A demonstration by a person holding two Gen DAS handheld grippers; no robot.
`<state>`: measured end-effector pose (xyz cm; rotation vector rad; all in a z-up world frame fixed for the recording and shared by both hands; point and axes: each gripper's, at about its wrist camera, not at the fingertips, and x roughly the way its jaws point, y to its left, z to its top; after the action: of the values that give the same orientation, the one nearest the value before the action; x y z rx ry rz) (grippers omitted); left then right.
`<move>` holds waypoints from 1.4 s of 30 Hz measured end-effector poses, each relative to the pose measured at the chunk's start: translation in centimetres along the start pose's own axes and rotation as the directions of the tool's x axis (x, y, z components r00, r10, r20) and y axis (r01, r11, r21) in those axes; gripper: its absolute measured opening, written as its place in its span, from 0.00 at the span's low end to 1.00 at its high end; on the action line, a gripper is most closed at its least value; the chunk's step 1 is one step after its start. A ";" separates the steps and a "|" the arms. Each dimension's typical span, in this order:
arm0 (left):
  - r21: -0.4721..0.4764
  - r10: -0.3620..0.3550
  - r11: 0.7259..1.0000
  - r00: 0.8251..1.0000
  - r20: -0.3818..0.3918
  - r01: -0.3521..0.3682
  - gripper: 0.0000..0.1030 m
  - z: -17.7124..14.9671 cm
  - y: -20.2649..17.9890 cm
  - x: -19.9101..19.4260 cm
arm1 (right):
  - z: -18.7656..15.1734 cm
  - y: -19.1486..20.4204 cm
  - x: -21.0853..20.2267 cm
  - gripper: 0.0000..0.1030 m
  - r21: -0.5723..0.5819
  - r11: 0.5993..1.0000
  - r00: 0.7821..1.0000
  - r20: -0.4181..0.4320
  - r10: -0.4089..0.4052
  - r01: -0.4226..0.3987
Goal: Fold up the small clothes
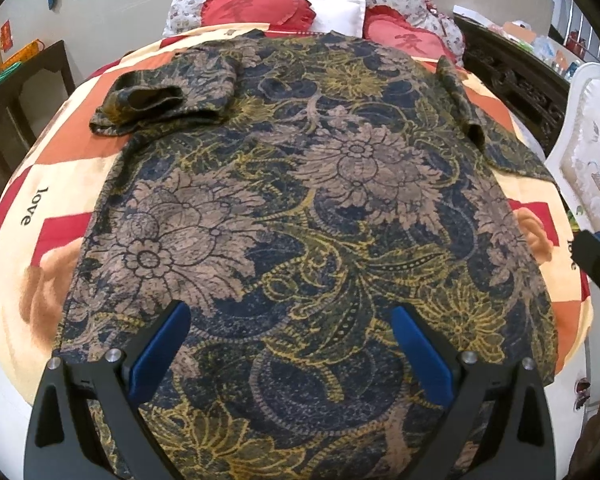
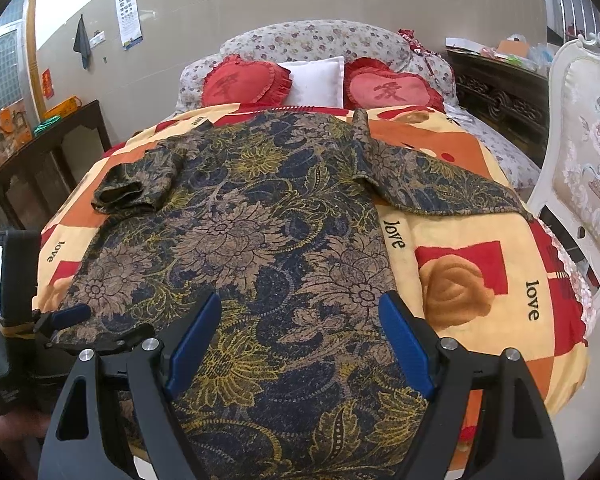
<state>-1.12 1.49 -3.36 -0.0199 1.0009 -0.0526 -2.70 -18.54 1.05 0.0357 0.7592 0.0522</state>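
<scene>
floral garment (image 1: 300, 208) (image 2: 236, 248) lies spread flat on the bed, dark navy with tan flowers and yellow vine print. it covers most of the blanket's middle, hem end toward the cameras, neck end toward the pillows. left sleeve (image 1: 160, 100) (image 2: 132, 188) is bunched up and folded in over the shoulder area, cuff opening facing out. right sleeve (image 1: 496, 132) (image 2: 440, 188) lies stretched out sideways, flat on the blanket, with a raised crease where it meets the body.

left gripper (image 1: 290, 344) sits above the hem area, blue pads wide apart, nothing between them. fabric is under it; contact cannot be told. it also shows at the left edge of the right wrist view (image 2: 70, 320), near the garment's lower left corner.

right gripper (image 2: 300, 340) is likewise spread wide and holding nothing, over the lower right part of the garment. one of its fingers shows at the right edge of the left wrist view (image 1: 598, 258).

blanket (image 2: 480, 272) (image 1: 40, 248) is a cream, orange and red patchwork with rose prints and the word "love". at the head of the bed: two red heart cushions (image 2: 246, 80) (image 2: 392, 88) with a white pillow (image 2: 316, 80) between them, against a floral headboard (image 2: 320, 38). white upholstered chair (image 2: 584, 168) stands just beside the bed on the right. dark wooden tables flank the bed, left (image 2: 48, 152) and right (image 2: 496, 84).
</scene>
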 end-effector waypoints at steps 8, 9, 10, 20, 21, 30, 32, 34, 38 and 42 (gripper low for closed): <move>0.018 -0.013 1.000 1.000 0.011 0.013 1.00 0.1 -0.5 0.4 | 0.3 0.1 0.6 0.81 -0.002 1.000 1.000 -0.008 -0.009 0.009; 0.022 -0.007 1.000 1.000 0.008 0.007 1.00 0.2 -0.5 0.6 | 0.3 0.1 0.8 0.81 -0.003 1.000 1.000 -0.010 -0.006 0.006; 0.030 0.007 1.000 1.000 0.007 -0.008 1.00 0.4 -0.5 0.7 | 0.4 0.0 0.9 0.81 -0.002 1.000 1.000 -0.011 -0.003 0.003; 0.010 0.078 0.997 0.996 0.049 -0.079 1.00 3.2 1.9 2.5 | 1.2 0.3 3.4 0.81 -0.032 0.999 1.000 -0.029 -0.003 0.002; 0.014 0.073 0.997 0.996 0.054 -0.074 1.00 3.7 2.1 2.7 | 1.4 0.3 3.8 0.81 -0.037 0.999 1.000 -0.030 -0.003 0.002; 0.018 0.110 0.993 0.988 0.105 -0.113 1.00 7.1 3.8 4.5 | 4.7 0.8 10.3 0.81 -0.086 0.996 1.000 -0.023 -0.010 0.008; 0.027 0.120 0.992 0.989 0.087 -0.123 1.00 7.5 4.5 5.6 | 5.2 1.1 12.6 0.81 -0.096 0.995 0.999 -0.033 0.000 -0.003; 0.035 0.120 0.992 0.991 0.066 -0.122 0.96 8.1 5.6 6.1 | 5.3 1.6 14.1 0.81 -0.117 0.992 0.999 -0.034 0.041 -0.045; 0.003 0.124 0.992 0.979 0.162 -0.127 0.95 10.8 10.3 3.9 | 4.5 1.2 16.6 0.81 -0.086 0.989 0.988 -0.107 0.111 -0.120; 0.023 0.150 0.987 0.957 0.247 -0.161 0.95 12.8 14.9 1.9 | 4.3 -0.3 17.0 0.81 -0.011 0.985 0.979 -0.107 0.172 -0.174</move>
<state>11.20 16.17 1.39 0.0902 0.7518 0.0716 12.60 -17.83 -7.51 0.0805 0.8598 0.2290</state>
